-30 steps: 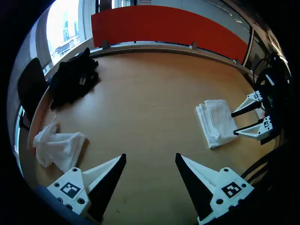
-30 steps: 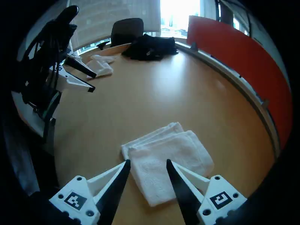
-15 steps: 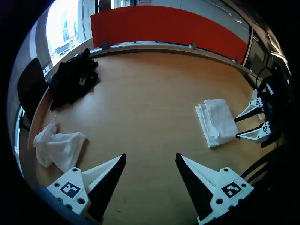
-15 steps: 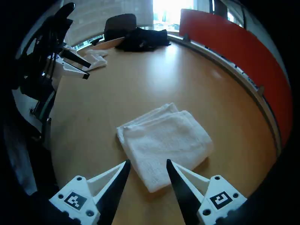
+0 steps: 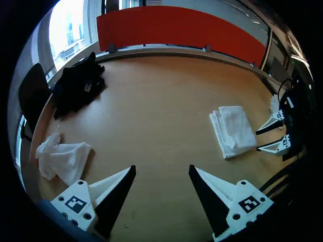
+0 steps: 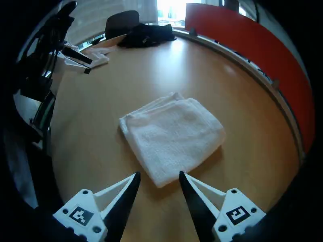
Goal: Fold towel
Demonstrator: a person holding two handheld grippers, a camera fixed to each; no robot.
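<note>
A white towel (image 6: 171, 135), folded into a thick rectangle, lies flat on the wooden table (image 6: 133, 76). My right gripper (image 6: 159, 179) hovers open just short of the towel's near corner, with nothing between its fingers. In the left gripper view the same folded towel (image 5: 232, 130) sits at the right, and the right gripper (image 5: 267, 139) stands beside its right edge. My left gripper (image 5: 161, 171) is open over bare table, well away from the towel. A second white towel (image 5: 62, 158) lies crumpled at the table's left edge.
A black bag or garment (image 5: 78, 84) lies at the far left of the table, with a dark chair (image 5: 30, 90) behind it. A red partition (image 5: 177, 28) runs along the table's far edge. The crumpled towel (image 6: 97, 58) lies next to the left gripper (image 6: 76, 61).
My right gripper has drawn back from the folded towel, which now lies wholly beyond its fingertips. The left gripper has held still.
</note>
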